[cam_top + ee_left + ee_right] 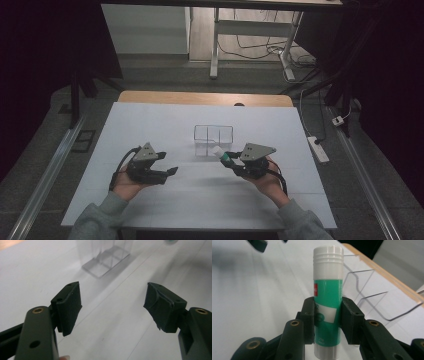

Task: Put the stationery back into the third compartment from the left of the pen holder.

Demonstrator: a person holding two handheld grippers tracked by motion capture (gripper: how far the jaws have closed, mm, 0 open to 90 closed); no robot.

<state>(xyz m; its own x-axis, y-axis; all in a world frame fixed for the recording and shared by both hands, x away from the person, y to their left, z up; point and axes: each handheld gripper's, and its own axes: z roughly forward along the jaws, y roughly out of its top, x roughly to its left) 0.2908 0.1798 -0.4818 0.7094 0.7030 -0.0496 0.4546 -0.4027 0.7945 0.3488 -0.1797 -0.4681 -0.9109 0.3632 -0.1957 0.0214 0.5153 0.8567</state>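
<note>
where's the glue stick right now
The glue stick is clamped in the right gripper, right of centre in the high view, beside the clear divided box.

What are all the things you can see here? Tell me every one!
Glue stick: one, green with a white cap, clamped in the right gripper beside the clear box.
Clear box: one, see-through, with compartments, middle of the table.
Table: one, white top with a wooden far edge.
Power strip: one, white, on the floor right of the table.
Desk frame: one, white, beyond the table.
Left gripper: one, black, jaws open with nothing between them.
Right gripper: one, black, shut on the glue stick.
Sleeves: two, grey, at the bottom edge.
</note>
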